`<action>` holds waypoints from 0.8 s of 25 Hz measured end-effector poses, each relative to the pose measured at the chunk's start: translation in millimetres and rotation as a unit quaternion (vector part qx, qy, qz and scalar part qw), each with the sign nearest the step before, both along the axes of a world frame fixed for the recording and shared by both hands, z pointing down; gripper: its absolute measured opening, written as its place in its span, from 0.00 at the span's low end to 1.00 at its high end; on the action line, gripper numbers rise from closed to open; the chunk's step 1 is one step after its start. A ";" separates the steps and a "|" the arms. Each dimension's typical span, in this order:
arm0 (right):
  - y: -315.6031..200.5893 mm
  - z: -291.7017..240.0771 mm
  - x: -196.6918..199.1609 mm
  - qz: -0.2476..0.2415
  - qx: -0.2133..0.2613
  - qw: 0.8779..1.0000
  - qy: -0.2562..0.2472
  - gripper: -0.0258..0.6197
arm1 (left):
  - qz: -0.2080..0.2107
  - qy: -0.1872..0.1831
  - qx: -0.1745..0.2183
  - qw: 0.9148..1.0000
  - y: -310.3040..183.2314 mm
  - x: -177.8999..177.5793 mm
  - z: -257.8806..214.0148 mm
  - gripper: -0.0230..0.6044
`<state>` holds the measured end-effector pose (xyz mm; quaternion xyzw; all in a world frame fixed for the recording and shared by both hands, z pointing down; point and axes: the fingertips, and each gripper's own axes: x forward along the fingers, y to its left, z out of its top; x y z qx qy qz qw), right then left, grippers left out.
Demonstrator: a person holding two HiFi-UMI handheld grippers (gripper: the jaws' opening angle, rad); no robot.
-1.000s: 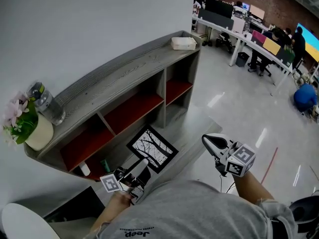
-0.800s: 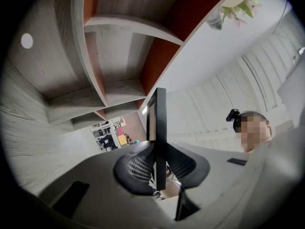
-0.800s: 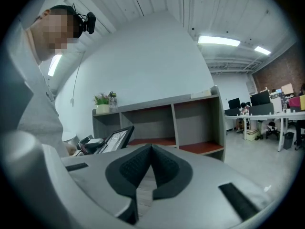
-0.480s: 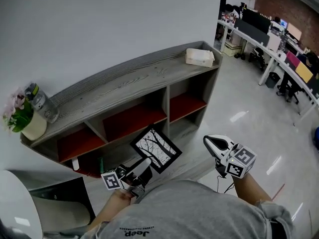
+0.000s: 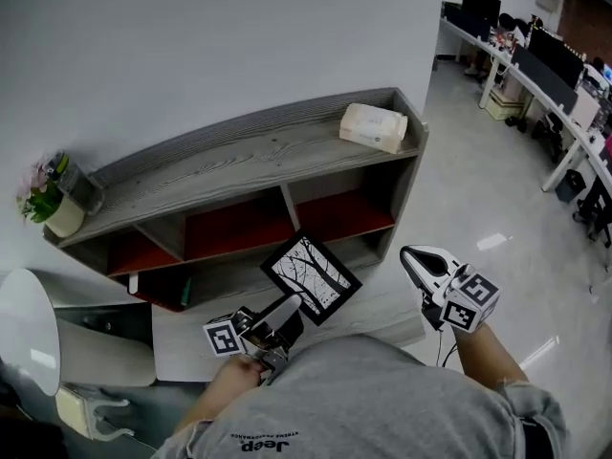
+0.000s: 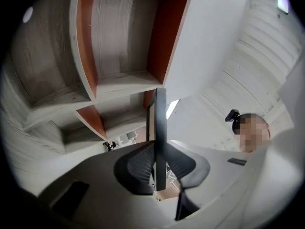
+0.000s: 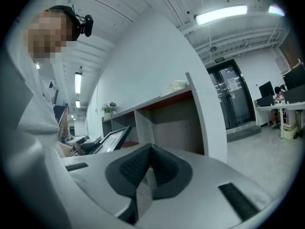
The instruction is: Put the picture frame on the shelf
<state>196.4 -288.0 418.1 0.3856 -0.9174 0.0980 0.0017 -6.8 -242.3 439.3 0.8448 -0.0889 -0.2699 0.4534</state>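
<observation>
Pointing slightly upward, the left gripper [image 5: 285,316] clamps the picture frame [image 5: 312,275] by its lower edge in front of the shelf [image 5: 229,165]; the right gripper [image 5: 418,259] is held level, its 2 jaws closed on nothing.

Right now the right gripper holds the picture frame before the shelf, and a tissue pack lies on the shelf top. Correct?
No: the left gripper holds the picture frame; the left gripper view shows its jaws clamped on the frame's edge. The right gripper is shut, empty. The tissue pack is on the shelf top.
</observation>
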 end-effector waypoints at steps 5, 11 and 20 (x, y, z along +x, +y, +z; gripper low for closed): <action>-20.0 2.4 16.5 -0.034 0.001 0.999 -0.005 0.05 | -0.022 -0.008 -0.008 1.000 -13.0 33.6 1.6 0.18; -30.6 13.6 35.4 -0.053 -0.007 0.999 -0.004 0.05 | -0.034 -0.016 -0.030 0.999 -31.3 65.1 15.8 0.18; -35.2 29.3 57.3 -0.056 -0.024 0.998 0.002 0.05 | -0.079 -0.002 -0.083 0.993 -58.4 84.1 48.1 0.18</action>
